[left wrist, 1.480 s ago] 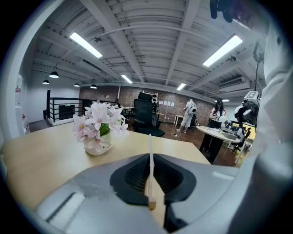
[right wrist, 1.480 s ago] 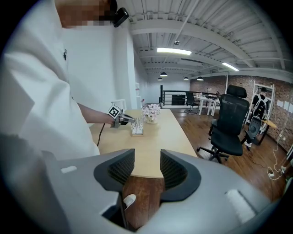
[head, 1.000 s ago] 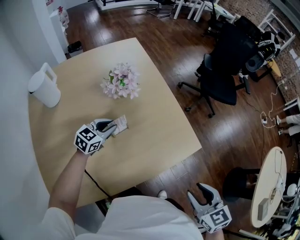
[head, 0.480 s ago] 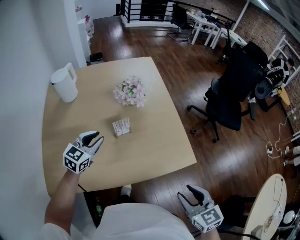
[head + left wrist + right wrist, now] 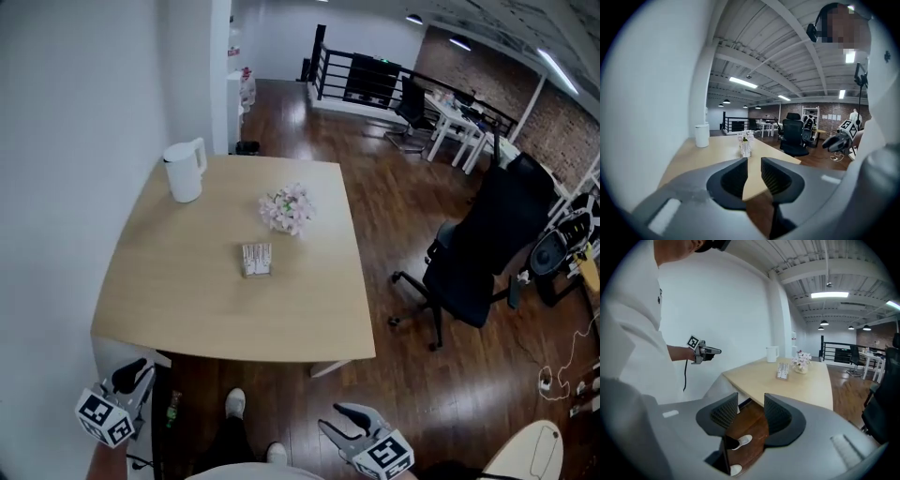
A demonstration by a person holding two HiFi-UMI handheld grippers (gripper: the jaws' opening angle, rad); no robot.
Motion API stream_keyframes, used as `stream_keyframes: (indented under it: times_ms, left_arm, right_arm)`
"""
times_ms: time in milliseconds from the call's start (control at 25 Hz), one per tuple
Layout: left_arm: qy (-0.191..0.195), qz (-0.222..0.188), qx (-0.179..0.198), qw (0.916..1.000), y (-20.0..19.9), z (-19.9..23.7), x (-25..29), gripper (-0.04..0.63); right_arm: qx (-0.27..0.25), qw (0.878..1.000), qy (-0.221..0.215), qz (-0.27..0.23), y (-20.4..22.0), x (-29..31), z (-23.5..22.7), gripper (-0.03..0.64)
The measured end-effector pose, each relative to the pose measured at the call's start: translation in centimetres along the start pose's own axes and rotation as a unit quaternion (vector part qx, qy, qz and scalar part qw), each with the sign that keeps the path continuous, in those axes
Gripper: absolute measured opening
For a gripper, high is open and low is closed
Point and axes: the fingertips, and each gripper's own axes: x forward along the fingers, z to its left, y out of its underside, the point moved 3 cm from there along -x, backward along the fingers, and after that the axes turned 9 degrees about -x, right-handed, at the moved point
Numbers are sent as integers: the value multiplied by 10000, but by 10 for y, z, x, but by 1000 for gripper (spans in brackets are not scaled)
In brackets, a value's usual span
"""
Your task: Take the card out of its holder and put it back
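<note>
The card holder (image 5: 256,260) with its cards stands on the beige table (image 5: 187,309), alone near the middle; it also shows in the right gripper view (image 5: 783,370). My left gripper (image 5: 139,372) hangs off the table's near left corner, well short of the holder. Its jaws (image 5: 753,161) have just been closing a little but still stand apart with nothing between them. My right gripper (image 5: 336,422) is low over the wooden floor in front of the table, open and empty (image 5: 751,401). Each gripper shows in the other's view: the left gripper (image 5: 704,351), the right gripper (image 5: 839,138).
A bunch of pale flowers (image 5: 288,208) and a white jug (image 5: 185,171) stand farther back on the table. A white wall runs along the left. A black office chair (image 5: 478,253) stands on the wooden floor to the right, with desks beyond.
My left gripper has drawn back from the card holder, past the table's near edge, down to the lower left. The view has pulled away from the table. The holder stays put.
</note>
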Motion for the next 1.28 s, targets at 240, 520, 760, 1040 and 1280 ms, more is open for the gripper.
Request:
stream_keyframes:
  times_ms: [240,520,760,1040,1280]
  left_arm:
    - [-422,-40,-324,9986,27,-52,-99,97]
    - [51,-448,-133,9989,25,-105,-130,97]
    - [583,-567,-181,9965,47,-137,-162,97]
    - [896,-370,-124,9952,75,-160,-208,98]
    - [1192,-384,-57,9921,93,-159,-229,98]
  right_arm:
    - [-217,9992,-334,-72,-4,-18,41,179]
    - [-328,9983,-196,-445,-25,-40,75,181]
    - [-322,9971,104,-683,-35,-54,117,179]
    - [-347,9969,196,-675,-45,-75,177,179]
    - [-312,9969,329,-642,-40,-83,215,179]
